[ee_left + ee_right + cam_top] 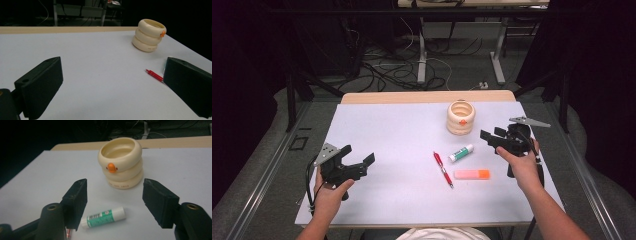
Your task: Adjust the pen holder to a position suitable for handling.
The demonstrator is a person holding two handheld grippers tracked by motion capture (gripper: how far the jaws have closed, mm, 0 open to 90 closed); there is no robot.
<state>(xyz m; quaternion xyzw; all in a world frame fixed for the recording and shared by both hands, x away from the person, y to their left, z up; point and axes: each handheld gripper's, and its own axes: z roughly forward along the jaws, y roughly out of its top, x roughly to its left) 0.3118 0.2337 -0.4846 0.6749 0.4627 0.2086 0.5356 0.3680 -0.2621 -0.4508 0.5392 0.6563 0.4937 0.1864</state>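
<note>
Glue stick point(103, 217) at six o'clock of cream holder point(121, 162) — light, slick; grasp mid-barrel; right gripper point(115, 202) and left gripper point(110, 87) both wide, empty.

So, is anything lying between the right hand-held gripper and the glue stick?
Nothing visible does. The right hand-held gripper is open, and the glue stick lies on bare table just ahead of its jaws. The cream holder stands farther back, behind the stick.
</note>
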